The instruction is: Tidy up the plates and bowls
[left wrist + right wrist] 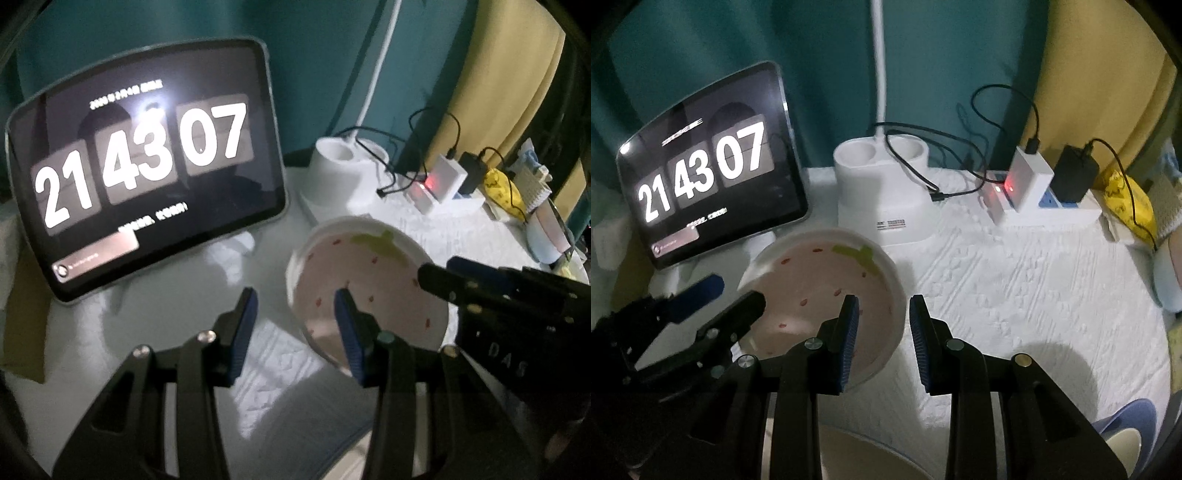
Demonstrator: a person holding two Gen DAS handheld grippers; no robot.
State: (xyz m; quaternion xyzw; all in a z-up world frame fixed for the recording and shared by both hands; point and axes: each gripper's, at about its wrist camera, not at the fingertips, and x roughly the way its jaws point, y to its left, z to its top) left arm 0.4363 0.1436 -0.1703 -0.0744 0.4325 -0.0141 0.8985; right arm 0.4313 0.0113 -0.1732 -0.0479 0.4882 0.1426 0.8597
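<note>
A shallow pink bowl [373, 291] with red seed marks, a green leaf and a white rim lies on the white cloth. My left gripper [295, 299] stands open astride its left rim, one finger outside and one over the pink inside, with gaps on both sides. The right gripper [884, 301] is open too, straddling the bowl's [827, 288] right rim without pressing on it. Each wrist view shows the other gripper: the left gripper [738, 291] is at the far-left rim, and the right gripper [437, 267] is over the right rim.
A tablet [713, 192] showing a clock leans behind the bowl. A white lamp base [886, 192], a power strip [1045, 210] with chargers and cables, and a yellow bag [1130, 206] line the back. A cream bowl [871, 458] and a blue dish [1126, 432] sit near the front.
</note>
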